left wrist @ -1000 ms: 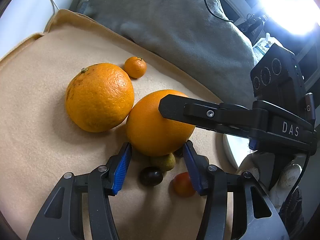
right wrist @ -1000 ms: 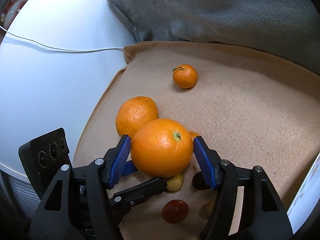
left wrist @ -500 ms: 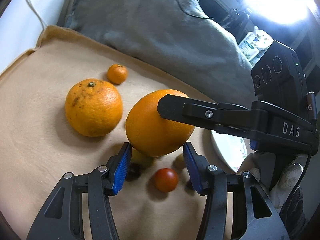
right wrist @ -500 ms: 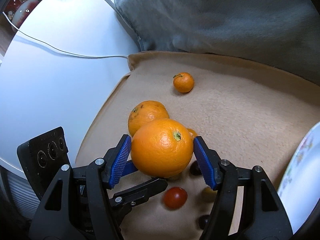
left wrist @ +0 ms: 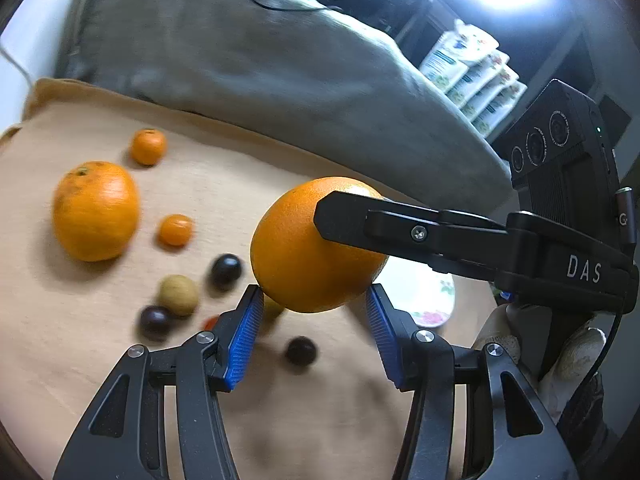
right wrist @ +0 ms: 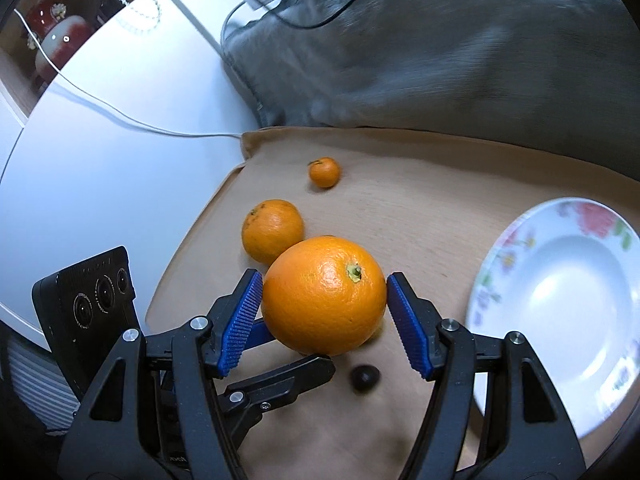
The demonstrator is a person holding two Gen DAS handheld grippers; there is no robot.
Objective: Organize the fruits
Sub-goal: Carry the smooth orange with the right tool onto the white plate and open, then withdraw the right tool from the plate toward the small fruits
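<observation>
A home, by the look of it: a grey cushion (right wrist: 460,52) behind a tan blanket (right wrist: 400,208), a floral plate (right wrist: 520,248) on the blanket, a red-and-white ornament (right wrist: 60,40) shelved left of the cushion.

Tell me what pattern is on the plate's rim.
The plate is white with pink and green flowers around its rim, clearest in the right wrist view.

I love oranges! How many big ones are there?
2. One orange is clamped in the right gripper; the other orange lies on the cloth, far left. Another could hide behind the held one.
</observation>
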